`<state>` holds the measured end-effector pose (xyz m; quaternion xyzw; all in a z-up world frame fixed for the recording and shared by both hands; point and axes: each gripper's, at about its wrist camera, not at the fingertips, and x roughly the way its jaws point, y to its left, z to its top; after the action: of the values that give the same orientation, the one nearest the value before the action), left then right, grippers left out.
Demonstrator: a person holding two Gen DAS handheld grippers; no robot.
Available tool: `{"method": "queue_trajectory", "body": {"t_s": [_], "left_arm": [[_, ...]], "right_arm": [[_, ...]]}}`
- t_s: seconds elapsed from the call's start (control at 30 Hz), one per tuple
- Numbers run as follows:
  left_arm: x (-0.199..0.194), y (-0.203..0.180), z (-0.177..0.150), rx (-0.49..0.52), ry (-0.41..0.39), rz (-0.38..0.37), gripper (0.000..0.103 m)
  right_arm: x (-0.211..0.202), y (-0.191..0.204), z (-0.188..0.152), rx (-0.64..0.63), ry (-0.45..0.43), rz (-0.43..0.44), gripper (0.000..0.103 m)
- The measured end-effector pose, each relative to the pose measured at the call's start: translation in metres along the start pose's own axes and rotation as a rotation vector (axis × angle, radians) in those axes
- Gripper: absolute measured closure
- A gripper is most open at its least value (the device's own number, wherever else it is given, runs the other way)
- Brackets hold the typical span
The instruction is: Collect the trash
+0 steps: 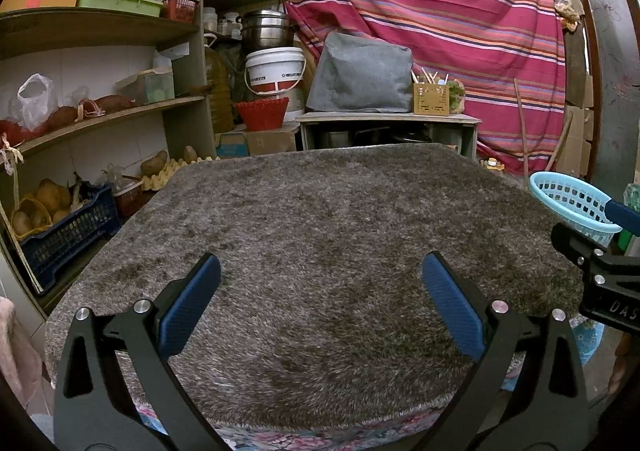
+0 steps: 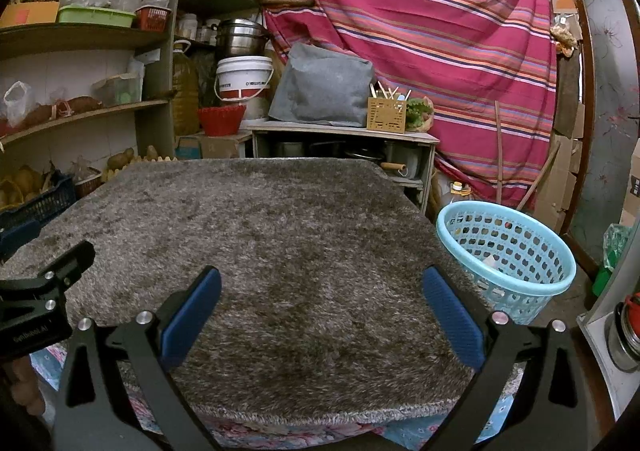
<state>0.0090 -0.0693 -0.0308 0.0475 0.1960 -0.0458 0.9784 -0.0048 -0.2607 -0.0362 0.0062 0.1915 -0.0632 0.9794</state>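
1. Left claw [image 1: 321, 283] wide, gripping nothing, above the tabletop [image 1: 320, 211].
2. Right claw [image 2: 321, 295] wide, likewise unloaded.
3. Blue basket [image 2: 506, 251] beside the tabletop's right edge; pale scraps inside, kind unclear.

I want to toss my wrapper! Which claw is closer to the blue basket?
Right. The right gripper sits beside the blue basket; the left gripper sits farther away, across the fuzzy table.

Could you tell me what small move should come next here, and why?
Probably pause and look around: both the left gripper and right gripper are open and empty, no trash shows on the shaggy rug, and the blue basket already holds scraps.
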Motion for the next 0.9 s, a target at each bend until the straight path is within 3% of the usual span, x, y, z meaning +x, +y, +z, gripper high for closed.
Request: {"method": "queue_trajectory", "body": {"t_s": [0.9], "left_arm": [[-0.0001, 0.0008, 0.0004, -0.001, 0.0, 0.001, 0.005]], "right_arm": [[0.001, 0.0, 0.0001, -0.001, 0.003, 0.0, 0.004]]}}
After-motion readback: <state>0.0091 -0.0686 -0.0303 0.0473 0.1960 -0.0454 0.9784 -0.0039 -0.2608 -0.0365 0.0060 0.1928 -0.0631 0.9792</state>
